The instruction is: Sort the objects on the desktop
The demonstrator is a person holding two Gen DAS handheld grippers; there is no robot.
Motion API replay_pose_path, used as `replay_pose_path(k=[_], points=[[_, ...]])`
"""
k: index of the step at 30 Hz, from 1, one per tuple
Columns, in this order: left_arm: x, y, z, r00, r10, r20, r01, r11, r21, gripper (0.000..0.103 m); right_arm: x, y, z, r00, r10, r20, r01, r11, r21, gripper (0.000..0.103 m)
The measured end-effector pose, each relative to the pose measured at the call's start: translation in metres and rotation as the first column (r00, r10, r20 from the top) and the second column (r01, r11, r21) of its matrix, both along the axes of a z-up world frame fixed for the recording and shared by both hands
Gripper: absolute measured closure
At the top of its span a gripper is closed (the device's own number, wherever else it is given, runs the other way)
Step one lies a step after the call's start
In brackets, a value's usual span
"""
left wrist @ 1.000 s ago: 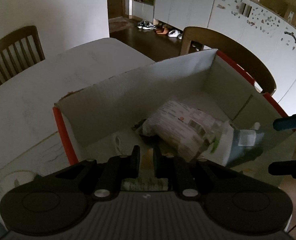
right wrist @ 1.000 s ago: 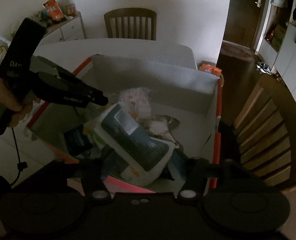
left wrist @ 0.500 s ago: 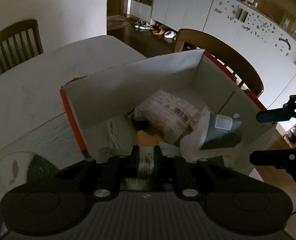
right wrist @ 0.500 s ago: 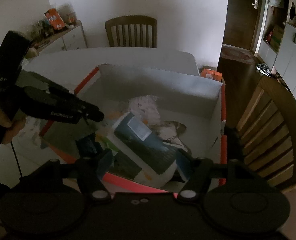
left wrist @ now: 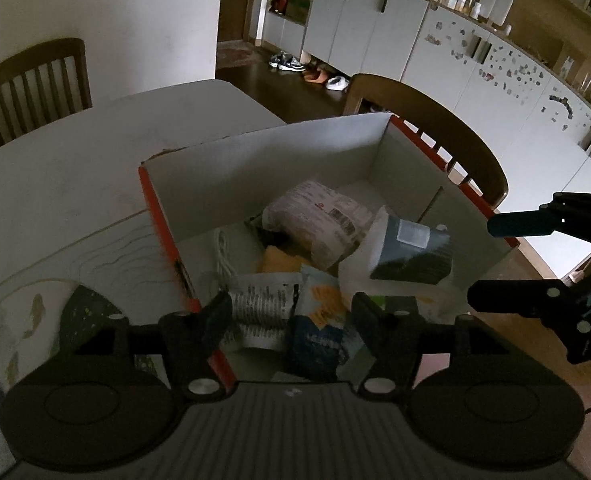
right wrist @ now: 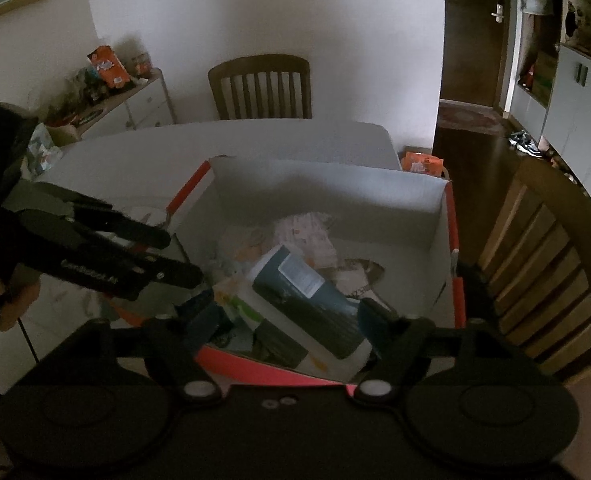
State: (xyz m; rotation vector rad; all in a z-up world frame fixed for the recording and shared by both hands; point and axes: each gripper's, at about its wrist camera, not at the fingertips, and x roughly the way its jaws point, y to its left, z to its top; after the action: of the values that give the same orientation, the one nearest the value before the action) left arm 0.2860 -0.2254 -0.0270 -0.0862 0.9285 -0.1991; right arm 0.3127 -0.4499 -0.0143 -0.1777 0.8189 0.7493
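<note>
Only "Genrobot.AI" reads, on the left claw (right wrist: 175,256).

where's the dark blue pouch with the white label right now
In the left wrist view the dark blue pouch lies inside the cardboard box, on its right side, beside the white printed packet.

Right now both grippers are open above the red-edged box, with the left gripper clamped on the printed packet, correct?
Not quite: the left wrist view shows the left gripper open and empty; the printed packet lies loose in the red-edged box. The right gripper is open too.
</note>
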Motion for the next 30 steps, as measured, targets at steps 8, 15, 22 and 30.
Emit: replay_pose_path(k=[8, 15, 22, 30], points=[[-0.015, 0.002, 0.012, 0.999, 0.019, 0.04, -0.019, 1.0, -0.001, 0.028, -0.008, 0.003, 0.005, 0.999, -0.026, 0.021, 0.025, 1.0, 0.017, 0.017], [-0.025, 0.011, 0.017, 0.999, 0.015, 0.05, -0.015, 1.0, -0.006, 0.023, -0.017, 0.007, 0.009, 0.997, -0.07, 0.038, 0.068, 0.997, 0.037, 0.013], [-0.036, 0.022, 0.018, 0.998, 0.016, 0.061, -0.016, 1.0, -0.001, 0.022, -0.031, 0.014, 0.014, 0.986, -0.14, 0.093, 0.135, 0.989, 0.065, 0.006], [-0.047, 0.031, 0.02, 0.997, 0.0, 0.079, 0.0, 1.0, 0.006, 0.005, -0.045, 0.024, 0.02, 0.965, -0.218, 0.143, 0.208, 0.975, 0.082, 0.002]])
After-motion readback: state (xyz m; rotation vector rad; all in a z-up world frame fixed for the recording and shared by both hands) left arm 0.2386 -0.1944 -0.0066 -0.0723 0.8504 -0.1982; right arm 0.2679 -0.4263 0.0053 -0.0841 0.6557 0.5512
